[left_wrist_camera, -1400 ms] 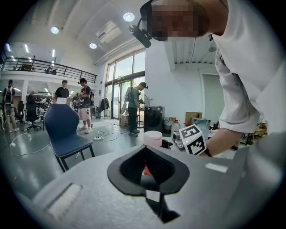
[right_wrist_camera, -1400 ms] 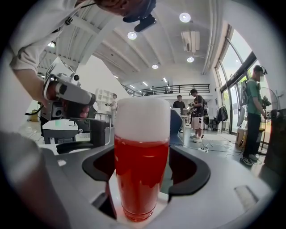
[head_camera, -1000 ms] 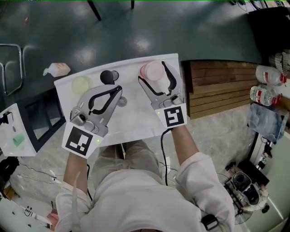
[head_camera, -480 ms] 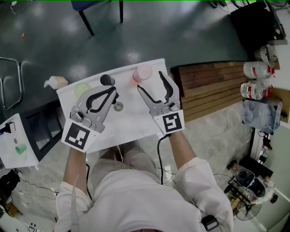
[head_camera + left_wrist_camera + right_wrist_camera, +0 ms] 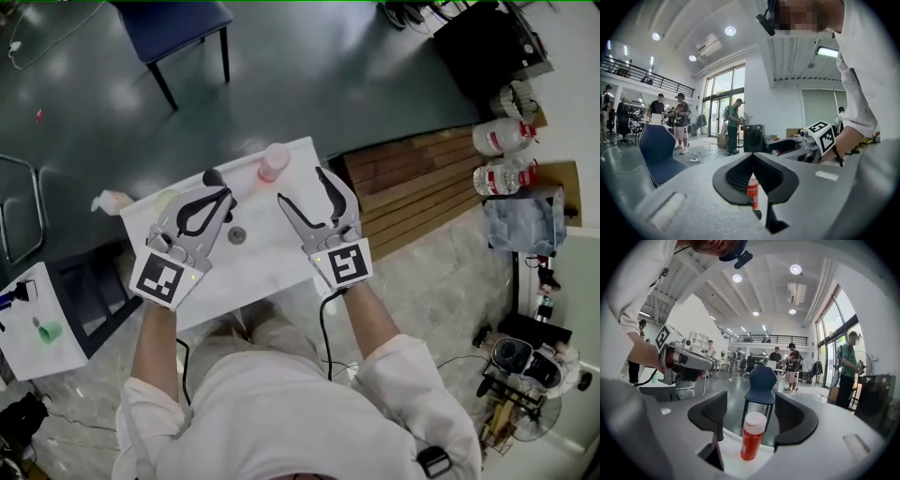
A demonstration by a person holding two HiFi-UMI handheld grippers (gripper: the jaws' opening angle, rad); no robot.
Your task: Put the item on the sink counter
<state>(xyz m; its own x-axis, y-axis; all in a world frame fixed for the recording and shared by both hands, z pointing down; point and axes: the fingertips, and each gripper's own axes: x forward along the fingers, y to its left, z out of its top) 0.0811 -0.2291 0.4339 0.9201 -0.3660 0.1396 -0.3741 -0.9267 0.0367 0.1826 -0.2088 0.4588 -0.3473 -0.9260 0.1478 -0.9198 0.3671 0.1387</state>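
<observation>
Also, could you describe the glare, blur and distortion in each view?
Head view: sharp, with soft lamp glare on the dark floor. Left gripper view: strong fisheye, black corners, blurry foreground. Right gripper view: same fisheye, ceiling lamps blown out, red bottle crisp.

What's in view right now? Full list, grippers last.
counter: 1, white, below both grippers
bottle: 1, red with white cap, upright at counter's far edge
black object: 1, far edge, left of bottle
green object: 1, pale, counter's far left corner
disc: 1, grey, mid-counter
chair: 1, blue, floor beyond counter
pallet: 1, wooden, right of counter
water bottles: 2, clear, far right
left gripper: grey, fingers shut, empty
right gripper: grey, fingers open, just closed slightly, nothing between them; bottle just ahead
</observation>
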